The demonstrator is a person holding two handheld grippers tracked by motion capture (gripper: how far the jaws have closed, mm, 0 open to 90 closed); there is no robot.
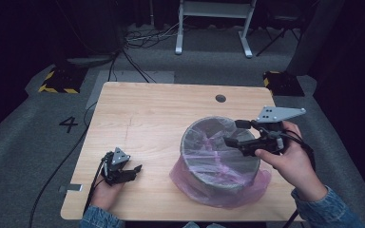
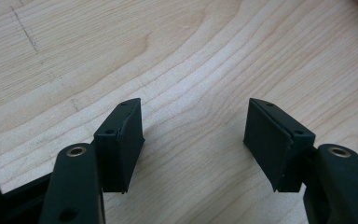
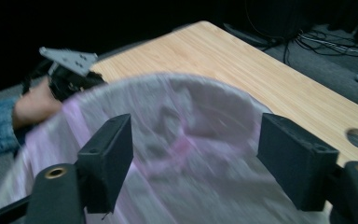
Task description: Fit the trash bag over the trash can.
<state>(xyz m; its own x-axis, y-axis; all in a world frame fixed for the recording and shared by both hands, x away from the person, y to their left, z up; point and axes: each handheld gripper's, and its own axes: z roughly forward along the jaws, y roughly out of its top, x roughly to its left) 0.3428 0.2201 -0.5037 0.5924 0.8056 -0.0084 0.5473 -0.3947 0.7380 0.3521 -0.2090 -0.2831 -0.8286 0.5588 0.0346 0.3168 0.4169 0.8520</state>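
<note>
**Both grippers wide open, bin near the right edge**

My left gripper (image 1: 132, 170) rests by the table's (image 1: 147, 109) near-left corner, jaws spread, empty. My right gripper (image 1: 234, 133) hovers over the pink-bagged bin (image 1: 218, 156), jaws apart, holding nothing.

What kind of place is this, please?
Probably a lab or studio set up for recording tasks rather than a home. A bare wooden table stands on grey carpet marked with a number 4, loose cables trail across the floor, yellow-and-black striped blocks sit nearby, and the surroundings are dark.
</note>
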